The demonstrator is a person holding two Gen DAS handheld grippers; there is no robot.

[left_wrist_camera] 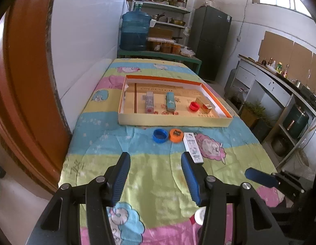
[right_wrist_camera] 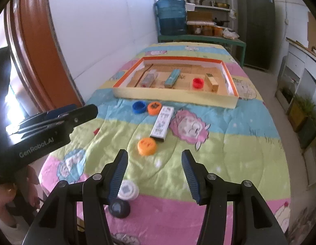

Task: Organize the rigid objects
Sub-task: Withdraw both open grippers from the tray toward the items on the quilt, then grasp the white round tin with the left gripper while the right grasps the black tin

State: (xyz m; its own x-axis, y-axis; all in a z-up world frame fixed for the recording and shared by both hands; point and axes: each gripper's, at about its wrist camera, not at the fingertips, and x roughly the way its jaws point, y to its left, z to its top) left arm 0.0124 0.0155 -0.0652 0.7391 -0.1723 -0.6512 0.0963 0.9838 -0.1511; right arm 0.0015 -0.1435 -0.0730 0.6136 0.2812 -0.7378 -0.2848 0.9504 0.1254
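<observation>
A table under a quilt printed with cartoon sheep in pink, blue, yellow and green bands stands against a white wall. At its far end are a big blue water jug, a shelf rack of pots and jars and a dark fridge; a counter runs along the right.

Well ahead of both pairs of fingers lies a shallow cardboard tray with an orange rim. It holds a grey-pink box, a teal box, a red cap and a gold box.

Between the tray and the fingers sit a blue cap, an orange cap and a white printed box, lying flat. A second orange cap lies just ahead of the right gripper; a white cap and a dark cap sit by its left finger.

The left gripper and the right both stand released, holding nothing.
</observation>
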